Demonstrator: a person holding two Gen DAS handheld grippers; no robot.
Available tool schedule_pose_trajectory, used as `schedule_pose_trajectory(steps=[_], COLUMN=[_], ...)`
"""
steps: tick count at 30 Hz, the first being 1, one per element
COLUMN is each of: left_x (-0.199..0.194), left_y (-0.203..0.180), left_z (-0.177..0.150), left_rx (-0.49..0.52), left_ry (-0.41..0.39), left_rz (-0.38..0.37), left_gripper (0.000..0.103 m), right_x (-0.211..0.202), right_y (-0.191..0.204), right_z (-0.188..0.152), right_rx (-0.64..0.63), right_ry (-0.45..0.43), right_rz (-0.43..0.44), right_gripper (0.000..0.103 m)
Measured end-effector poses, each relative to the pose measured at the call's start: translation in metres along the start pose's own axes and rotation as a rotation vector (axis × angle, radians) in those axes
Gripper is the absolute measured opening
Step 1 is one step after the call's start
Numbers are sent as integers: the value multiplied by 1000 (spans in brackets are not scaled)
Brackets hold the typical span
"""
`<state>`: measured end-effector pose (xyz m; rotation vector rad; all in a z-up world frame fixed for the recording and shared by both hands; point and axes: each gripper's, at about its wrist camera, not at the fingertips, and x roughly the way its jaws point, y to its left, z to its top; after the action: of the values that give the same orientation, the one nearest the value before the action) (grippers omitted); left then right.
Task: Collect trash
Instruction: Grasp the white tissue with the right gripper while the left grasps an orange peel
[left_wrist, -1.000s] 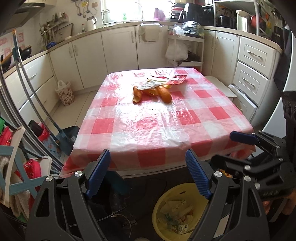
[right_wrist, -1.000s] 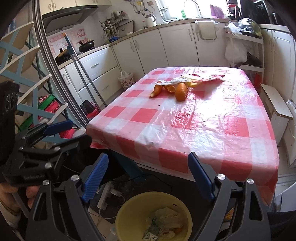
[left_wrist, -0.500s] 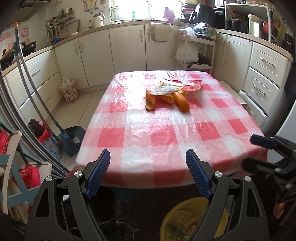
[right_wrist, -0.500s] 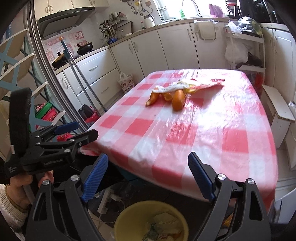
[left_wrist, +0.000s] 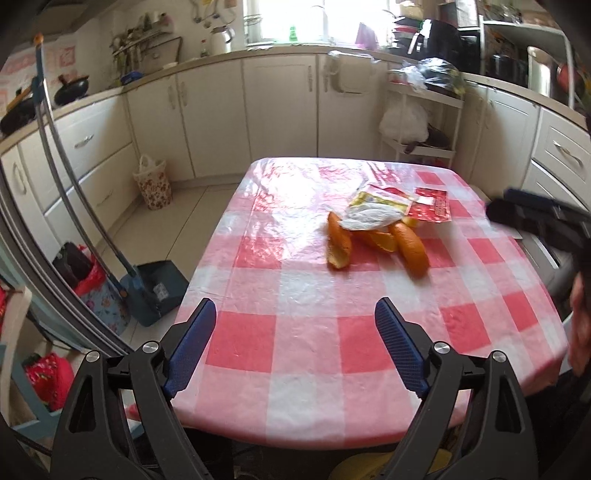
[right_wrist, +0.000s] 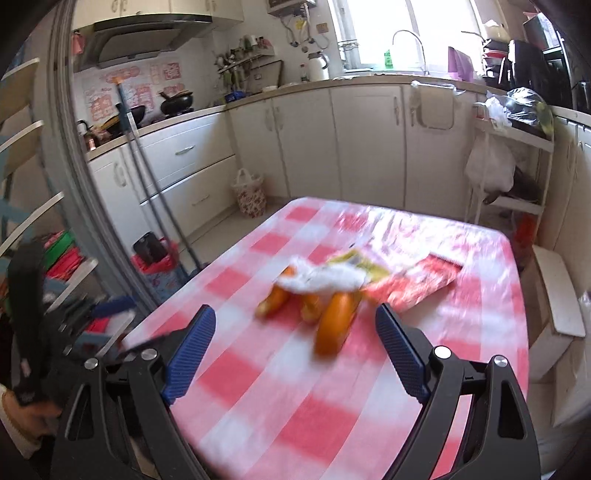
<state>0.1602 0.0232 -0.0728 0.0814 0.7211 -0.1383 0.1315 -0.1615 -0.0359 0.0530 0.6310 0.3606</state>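
Orange peel pieces (left_wrist: 410, 247) lie in a heap on the red-and-white checked table (left_wrist: 295, 295), under a crumpled white wrapper (left_wrist: 369, 218), with a yellow packet and a red packet (left_wrist: 430, 209) just beyond. My left gripper (left_wrist: 295, 345) is open and empty over the table's near edge. My right gripper (right_wrist: 295, 347) is open and empty above the table, close to the peels (right_wrist: 334, 325); this view is blurred. The yellow bin's rim (left_wrist: 354, 469) shows below the table edge.
A dustpan and broom (left_wrist: 155, 288) stand left of the table. A floral bag (left_wrist: 153, 181) sits by the cabinets. A shelf rack (left_wrist: 421, 122) stands behind the table. A white step stool (right_wrist: 557, 295) is at the table's right.
Both grippers have risen from the yellow bin and moved forward over the table towards the peels. The right one has come closest. Both stay open.
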Motion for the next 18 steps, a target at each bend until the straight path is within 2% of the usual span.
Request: schedule_pose_trajectory(steps=[4,6,11,16,17,18], left_x=[18,23,37,41,41,41], left_y=[9,13,19,21,22,22], left_z=[3,5,5,2,2,1], left_rx=[-15,-24,-33,-26,-24,-23], left_ry=[26,31,66,88,89,90], left_rz=[16,19,29,33,33,34], left_gripper=[85,85,85,85,85,85], right_x=[32,47,97,144,151,159], right_y=[-20,-24,-15,-18,-20,-20], right_z=[13,16,27,30,30,29], right_rx=[20,32,-31,-34,-35,-41], right_ry=[29,56,135,223,244,271], right_rz=[-22,-5,18,-12,-22,-29], right_gripper=[85,85,85,85,82,73])
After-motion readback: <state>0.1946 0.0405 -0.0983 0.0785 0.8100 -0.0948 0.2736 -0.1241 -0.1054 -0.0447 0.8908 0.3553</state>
